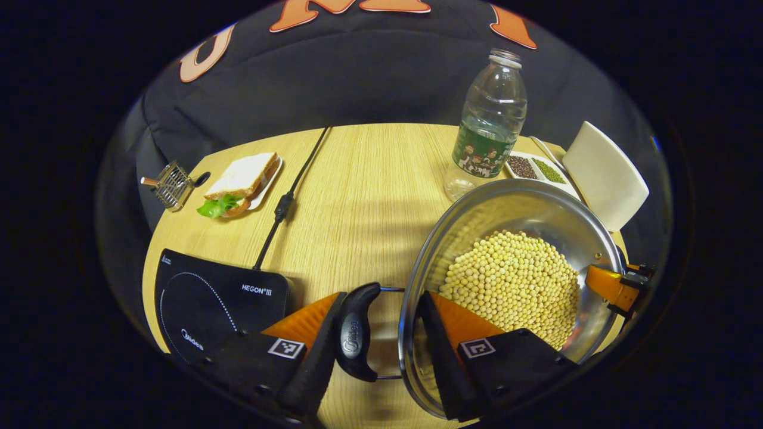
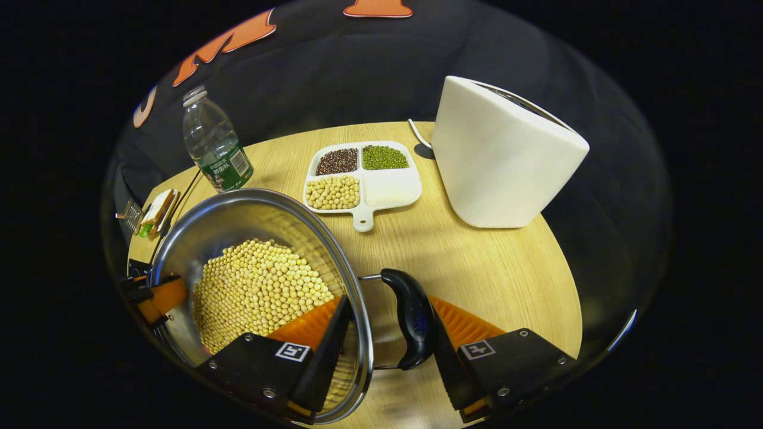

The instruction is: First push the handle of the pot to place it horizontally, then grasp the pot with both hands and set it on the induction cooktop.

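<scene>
Two grippers straddle the pot (image 1: 512, 280) at opposite sides, each with one finger inside the rim and the other outside its side handle. The left gripper (image 1: 378, 339) has its jaws spread around the near handle (image 1: 356, 330): the outer finger lies against the handle, the inner one stands over the beans (image 1: 515, 286) just inside the pot wall, and I judge it not yet clamped, though the fisheye makes contact hard to read. The right gripper (image 2: 387, 336) is set the same way about the other handle (image 2: 411, 316), jaws apart, outer finger touching the handle and inner finger just within the rim. Both handles lie flat and level with the rim, which is likely why the fingers can bracket handle and wall together; the pushing step looks done. The pot stands on the table (image 1: 357, 196), not on the induction cooktop (image 1: 214, 304), which sits just beyond the pot's left handle, its cable (image 1: 286, 202) running away from the pot. A water bottle (image 1: 489, 131) stands close behind the pot, a divided dish (image 2: 360, 176) of grains and a white appliance (image 2: 501, 155) lie farther behind it, and a sandwich (image 1: 241, 182) sits beyond the cooktop. Closing both grips evenly seems the next need, since the bean load could tip an uneven lift.
</scene>
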{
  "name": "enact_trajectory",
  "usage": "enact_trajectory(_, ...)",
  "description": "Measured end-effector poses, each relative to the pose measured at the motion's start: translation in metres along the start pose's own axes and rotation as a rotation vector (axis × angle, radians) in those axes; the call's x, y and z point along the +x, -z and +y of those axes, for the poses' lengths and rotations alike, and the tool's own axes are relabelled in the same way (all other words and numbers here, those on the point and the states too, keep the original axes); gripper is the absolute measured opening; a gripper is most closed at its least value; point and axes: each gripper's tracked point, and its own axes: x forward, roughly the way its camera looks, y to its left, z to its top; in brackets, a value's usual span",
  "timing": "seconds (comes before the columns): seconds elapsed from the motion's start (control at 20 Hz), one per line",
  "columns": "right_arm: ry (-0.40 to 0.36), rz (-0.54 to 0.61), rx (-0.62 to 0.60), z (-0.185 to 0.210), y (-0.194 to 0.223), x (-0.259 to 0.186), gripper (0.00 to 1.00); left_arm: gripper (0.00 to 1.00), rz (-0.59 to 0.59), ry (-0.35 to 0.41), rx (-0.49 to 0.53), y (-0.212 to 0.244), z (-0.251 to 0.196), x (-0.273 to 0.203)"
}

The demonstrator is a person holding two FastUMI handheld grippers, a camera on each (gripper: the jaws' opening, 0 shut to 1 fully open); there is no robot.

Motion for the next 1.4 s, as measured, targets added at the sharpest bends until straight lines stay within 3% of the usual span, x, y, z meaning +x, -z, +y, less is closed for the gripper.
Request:
enact_trajectory(0.15, -0.013, -0.017, -0.006, 0.000, 0.001, 0.001, 0.77, 0.80, -0.008, -0.001, 0.005, -0.001, 0.000, 0.000)
enact_trajectory(0.45, -0.058, 0.033, 0.096, 0.005, 0.007, 0.010, 0.77, 0.81, -0.042, -0.005, 0.029, -0.005, 0.000, 0.003)
enact_trajectory(0.7, -0.095, 0.061, 0.136, 0.008, 0.012, 0.006, 0.64, 0.78, -0.043, -0.035, 0.038, -0.010, 0.002, -0.001)
enact_trajectory(0.9, -0.094, 0.070, 0.136, 0.013, 0.024, -0.006, 0.63, 0.79, -0.045, -0.060, 0.033, -0.018, 0.001, -0.001)
enact_trajectory(1.4, -0.151, -0.046, 0.092, 0.040, -0.001, -0.053, 0.58, 0.78, -0.139, -0.123, -0.025, -0.038, 0.033, -0.046)
